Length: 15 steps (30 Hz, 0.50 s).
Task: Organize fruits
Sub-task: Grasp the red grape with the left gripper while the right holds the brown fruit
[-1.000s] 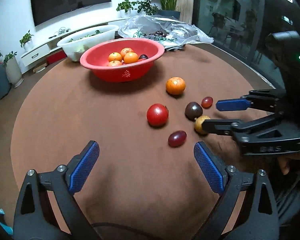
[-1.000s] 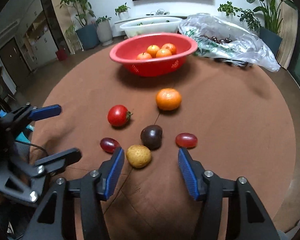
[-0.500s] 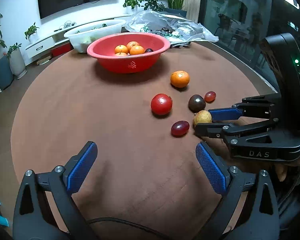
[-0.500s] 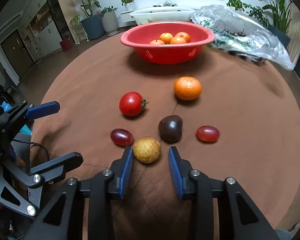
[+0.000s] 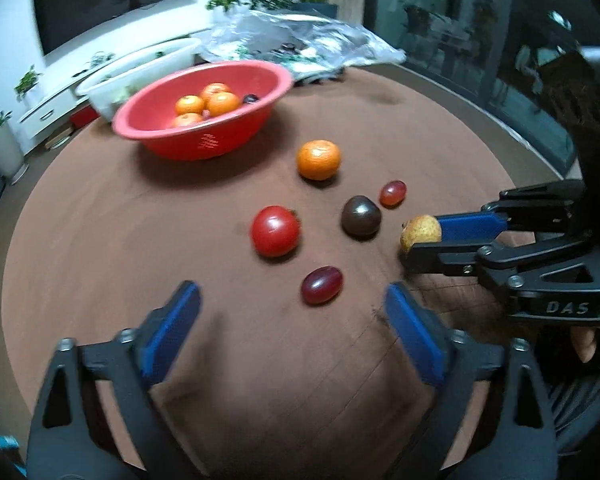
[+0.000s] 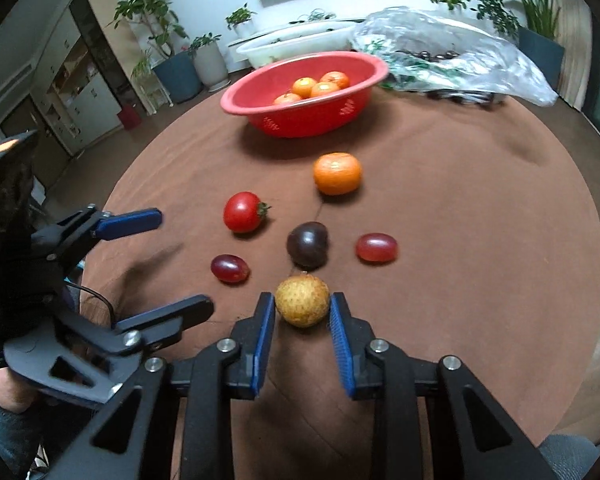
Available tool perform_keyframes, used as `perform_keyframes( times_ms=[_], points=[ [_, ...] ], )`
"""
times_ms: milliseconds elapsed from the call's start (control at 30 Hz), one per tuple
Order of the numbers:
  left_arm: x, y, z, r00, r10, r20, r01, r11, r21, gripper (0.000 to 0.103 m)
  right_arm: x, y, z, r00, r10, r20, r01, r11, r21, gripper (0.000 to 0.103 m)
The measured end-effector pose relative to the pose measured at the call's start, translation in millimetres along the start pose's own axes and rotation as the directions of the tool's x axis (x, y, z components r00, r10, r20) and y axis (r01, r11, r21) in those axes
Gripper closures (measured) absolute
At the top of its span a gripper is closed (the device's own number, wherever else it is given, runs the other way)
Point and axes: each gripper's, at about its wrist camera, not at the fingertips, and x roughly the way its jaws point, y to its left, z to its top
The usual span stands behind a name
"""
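Observation:
My right gripper [image 6: 302, 314] is shut on a small yellow-brown fruit [image 6: 302, 300], held just above the brown tablecloth; it also shows in the left wrist view [image 5: 420, 233]. Loose on the cloth are a red tomato [image 6: 242, 212], an orange [image 6: 337, 173], a dark plum [image 6: 307, 245] and two red grapes [image 6: 229, 268] [image 6: 376, 247]. A red bowl [image 6: 260, 114] at the back holds several oranges. My left gripper [image 5: 292, 320] is open and empty, just short of the near grape [image 5: 322, 285].
A white tub [image 6: 260, 49] stands behind the red bowl. A clear plastic bag [image 6: 460, 52] with dark fruit lies at the back right. The round table's edge [image 6: 592, 208] curves close on the right. Potted plants stand beyond the table.
My right gripper has closed on the yellow-brown fruit and lifted it slightly. My left gripper has moved forward toward the loose fruit, still open.

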Motion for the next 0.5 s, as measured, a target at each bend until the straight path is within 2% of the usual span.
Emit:
perform_keyframes(
  times_ms=[67,133,267,300,400,500],
  points=[
    [7.9,-2.3,4.4,1.0,-0.019,-0.019,0.02,1.0,0.015,0.031,-3.2,-4.2,-1.6,1.0,0.0,0.008,0.0,1.0,0.013,0.072],
    [13.9,-4.0,5.9,0.999,-0.03,-0.04,0.031,0.999,0.025,0.046,-5.3,-7.3,-2.1,1.0,0.002,0.013,-0.002,1.0,0.022,0.072],
    [22.7,-7.1,7.2,0.997,-0.043,-0.065,0.046,0.998,0.043,0.055,-7.8,-10.7,-3.8,1.0,0.007,0.02,-0.008,0.999,0.033,0.072],
    [24.9,-7.5,6.9,0.996,-0.045,-0.072,0.049,0.998,0.046,0.06,-8.1,-11.1,-4.0,1.0,0.008,0.021,-0.009,0.999,0.035,0.072],
    [26.2,-7.5,6.7,0.996,-0.046,-0.073,0.049,0.998,0.047,0.063,-8.4,-11.5,-4.5,1.0,0.013,0.025,-0.014,0.999,0.038,0.072],
    [24.6,-5.4,6.0,0.997,-0.046,-0.07,0.049,0.998,0.043,0.07,-8.5,-12.3,-4.7,1.0,0.017,0.027,-0.018,0.999,0.041,0.072]
  ],
)
